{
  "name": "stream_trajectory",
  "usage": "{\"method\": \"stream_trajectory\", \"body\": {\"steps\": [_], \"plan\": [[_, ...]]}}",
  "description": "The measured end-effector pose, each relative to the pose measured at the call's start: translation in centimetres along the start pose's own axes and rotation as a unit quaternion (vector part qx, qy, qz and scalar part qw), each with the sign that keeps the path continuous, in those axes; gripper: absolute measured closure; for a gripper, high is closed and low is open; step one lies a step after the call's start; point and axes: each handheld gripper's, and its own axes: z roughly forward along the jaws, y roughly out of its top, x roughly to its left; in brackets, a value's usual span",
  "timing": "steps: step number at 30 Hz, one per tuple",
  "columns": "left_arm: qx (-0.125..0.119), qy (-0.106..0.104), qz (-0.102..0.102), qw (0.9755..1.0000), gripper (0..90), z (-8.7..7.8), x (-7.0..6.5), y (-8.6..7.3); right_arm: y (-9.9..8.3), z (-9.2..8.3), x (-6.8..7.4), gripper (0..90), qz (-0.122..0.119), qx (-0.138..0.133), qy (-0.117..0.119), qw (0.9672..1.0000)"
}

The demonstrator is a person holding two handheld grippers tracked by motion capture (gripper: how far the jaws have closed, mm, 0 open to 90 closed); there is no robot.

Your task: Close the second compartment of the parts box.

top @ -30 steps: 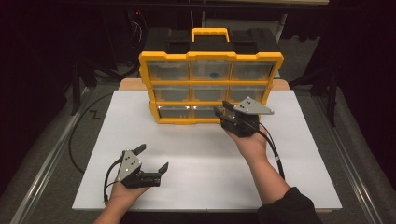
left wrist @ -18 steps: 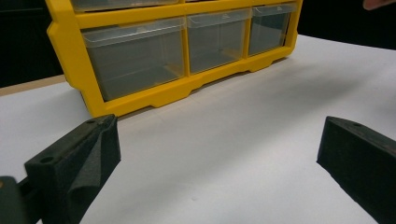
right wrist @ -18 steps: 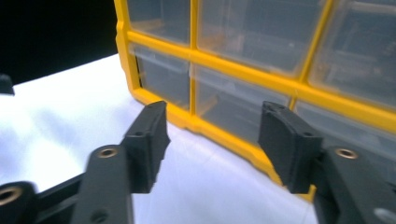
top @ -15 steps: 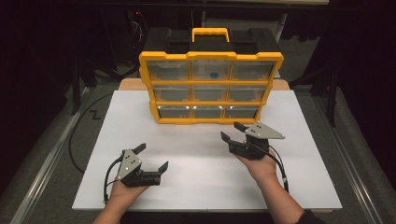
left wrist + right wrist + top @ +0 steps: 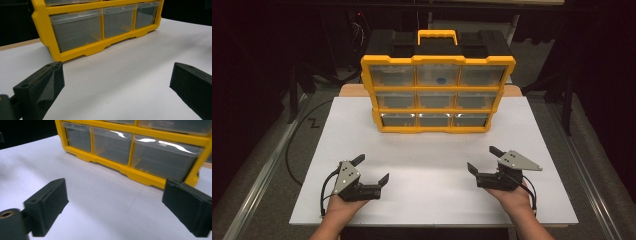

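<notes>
A yellow-framed drawer cabinet (image 5: 438, 95) stands upright toward the far side of the white tabletop (image 5: 432, 170), its clear drawer fronts facing the person and its long axis running left to right. The left gripper (image 5: 370, 170) rests near the front edge, fingers spread wide with nothing between them. The right gripper (image 5: 482, 159), well apart from the cabinet, has just been opening its fingers, which also stand wide and empty. The rigid plastic cabinet looks light but bulky; its smooth drawers probably slide out easily, so the black-and-yellow top handle (image 5: 437, 36) seems the safest hold.
</notes>
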Motion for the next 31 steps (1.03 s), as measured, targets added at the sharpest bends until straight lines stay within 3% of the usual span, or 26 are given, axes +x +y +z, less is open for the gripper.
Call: {"method": "stream_trajectory", "body": {"steps": [3, 7, 10, 16, 31], "plan": [[0.002, 0.005, -0.003, 1.0000, 0.0, -0.3, 0.0, 0.0, -0.8, -1.1, -0.4, 0.9, 0.005, -0.001, -0.006, 1.0000], [0.005, 0.007, -0.005, 0.9999, 0.0, -0.6, -0.2, 0.0, -1.8, -2.4, -0.8, 0.8, 0.003, -0.003, -0.014, 0.9999], [0.003, 0.005, 0.000, 1.0000, 0.0, -0.6, -0.4, 0.1, -2.4, -2.9, -1.0, 0.8, 0.016, -0.006, -0.018, 0.9997], [0.007, -0.001, 0.009, 0.9999, 0.0, -0.5, -0.5, 0.0, -2.3, -2.9, -1.1, 0.9, 0.019, -0.010, -0.034, 0.9992], [0.004, -0.003, 0.012, 0.9999, 0.1, -0.5, -0.7, 0.1, -2.5, -2.8, -1.2, 0.9, 0.022, -0.007, -0.035, 0.9991]]}}
